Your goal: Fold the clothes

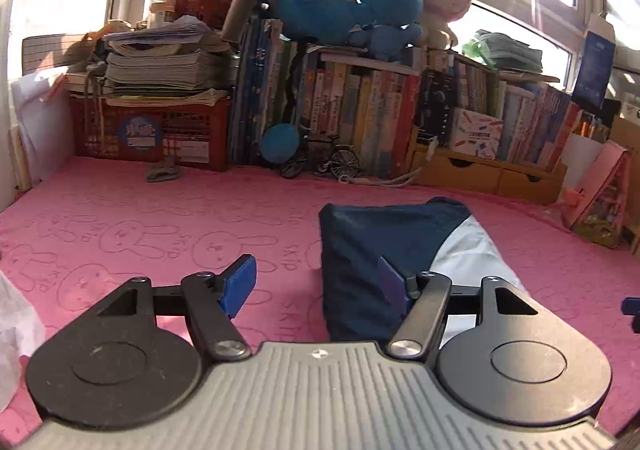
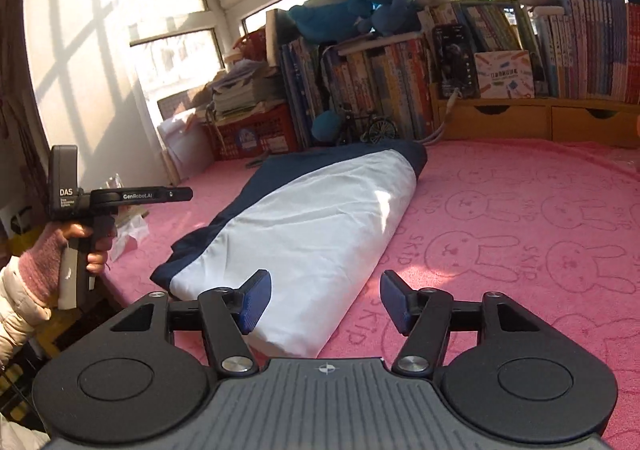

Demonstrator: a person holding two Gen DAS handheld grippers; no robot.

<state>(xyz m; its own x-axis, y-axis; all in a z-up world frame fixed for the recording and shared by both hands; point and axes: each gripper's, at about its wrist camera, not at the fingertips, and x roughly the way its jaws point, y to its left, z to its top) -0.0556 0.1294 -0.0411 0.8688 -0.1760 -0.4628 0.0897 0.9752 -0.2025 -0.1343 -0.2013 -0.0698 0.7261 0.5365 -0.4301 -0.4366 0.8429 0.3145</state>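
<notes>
A navy and white garment (image 2: 304, 218) lies folded into a long narrow strip on the pink rabbit-print mat (image 2: 520, 218). In the left wrist view the garment (image 1: 384, 242) shows mostly navy, with white on its right side. My left gripper (image 1: 316, 286) is open and empty, held just above the garment's near left edge. My right gripper (image 2: 326, 302) is open and empty, above the garment's near white end. In the right wrist view the left gripper's body (image 2: 120, 196) is seen at the far left, held in a gloved hand.
Rows of books (image 1: 380, 110) and wooden drawers (image 1: 488, 174) line the far edge of the mat. Plush toys (image 1: 360, 2) sit on top. A red crate (image 1: 152, 134) with stacked papers stands back left. A small model bicycle (image 1: 320, 162) and a cable lie near the books.
</notes>
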